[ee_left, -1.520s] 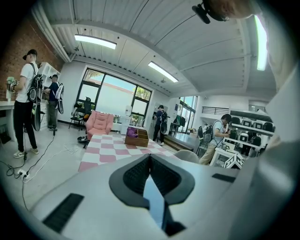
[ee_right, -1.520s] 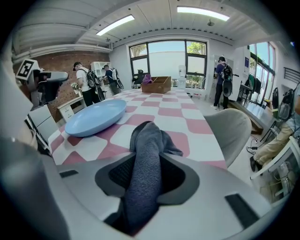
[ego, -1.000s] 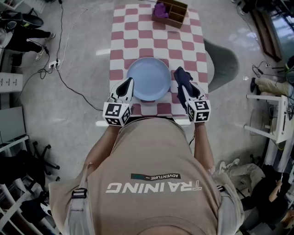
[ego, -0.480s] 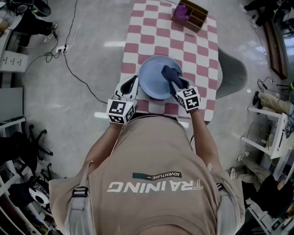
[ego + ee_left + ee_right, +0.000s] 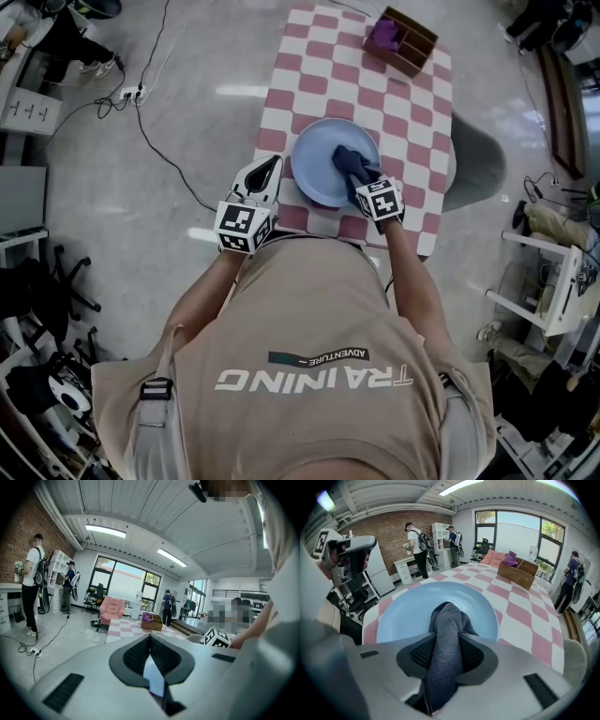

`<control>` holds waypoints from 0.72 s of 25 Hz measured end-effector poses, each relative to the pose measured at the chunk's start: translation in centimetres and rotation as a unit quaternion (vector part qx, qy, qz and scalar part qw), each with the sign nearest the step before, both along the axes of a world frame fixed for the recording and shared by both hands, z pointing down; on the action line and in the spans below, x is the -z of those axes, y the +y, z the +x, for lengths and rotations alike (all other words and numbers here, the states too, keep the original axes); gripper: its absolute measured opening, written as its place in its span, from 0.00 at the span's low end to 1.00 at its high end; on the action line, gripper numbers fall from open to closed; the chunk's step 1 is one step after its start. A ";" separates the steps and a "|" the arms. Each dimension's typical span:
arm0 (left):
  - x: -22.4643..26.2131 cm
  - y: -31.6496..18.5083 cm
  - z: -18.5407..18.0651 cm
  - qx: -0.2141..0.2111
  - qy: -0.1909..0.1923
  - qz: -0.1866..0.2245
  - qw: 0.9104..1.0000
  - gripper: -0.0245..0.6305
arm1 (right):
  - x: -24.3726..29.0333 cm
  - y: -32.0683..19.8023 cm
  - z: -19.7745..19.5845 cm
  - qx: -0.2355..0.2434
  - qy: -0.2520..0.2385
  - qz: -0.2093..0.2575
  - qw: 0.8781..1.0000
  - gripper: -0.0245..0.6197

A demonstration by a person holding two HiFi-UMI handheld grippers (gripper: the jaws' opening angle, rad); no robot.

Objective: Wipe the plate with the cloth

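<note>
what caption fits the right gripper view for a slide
Right claw clamps a dark cloth over the pale blue plate on the checked table.

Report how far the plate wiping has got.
Done: the cloth is picked up and clamped in the right gripper. In hand: its free end lies on the blue plate, right of centre, ready to rub. The left gripper sits at the plate's left rim, jaws together. Left: apparently the wiping itself; no wiped or dirty patches show, so progress can't be judged.
</note>
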State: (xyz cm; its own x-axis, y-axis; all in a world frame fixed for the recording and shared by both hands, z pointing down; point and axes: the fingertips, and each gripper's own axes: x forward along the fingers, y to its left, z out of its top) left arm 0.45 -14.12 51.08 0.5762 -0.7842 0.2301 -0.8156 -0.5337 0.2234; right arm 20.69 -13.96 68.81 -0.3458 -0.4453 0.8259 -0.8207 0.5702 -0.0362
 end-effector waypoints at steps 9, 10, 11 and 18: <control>-0.2 -0.5 0.8 -0.021 0.011 -0.005 1.000 0.06 | -0.5 2.3 -2.6 0.024 0.008 -0.036 0.999 0.24; -0.3 -0.5 0.7 -0.021 0.011 -0.005 1.000 0.06 | -0.6 2.4 -2.6 0.020 0.017 -0.041 0.999 0.24; -0.5 -0.5 0.5 -0.020 0.011 -0.007 1.000 0.06 | -0.8 2.5 -2.8 0.017 0.023 -0.045 0.999 0.24; -0.9 -0.5 -0.5 -0.016 0.017 -0.012 1.000 0.06 | -0.6 3.9 -7.9 0.075 0.003 -0.069 0.995 0.24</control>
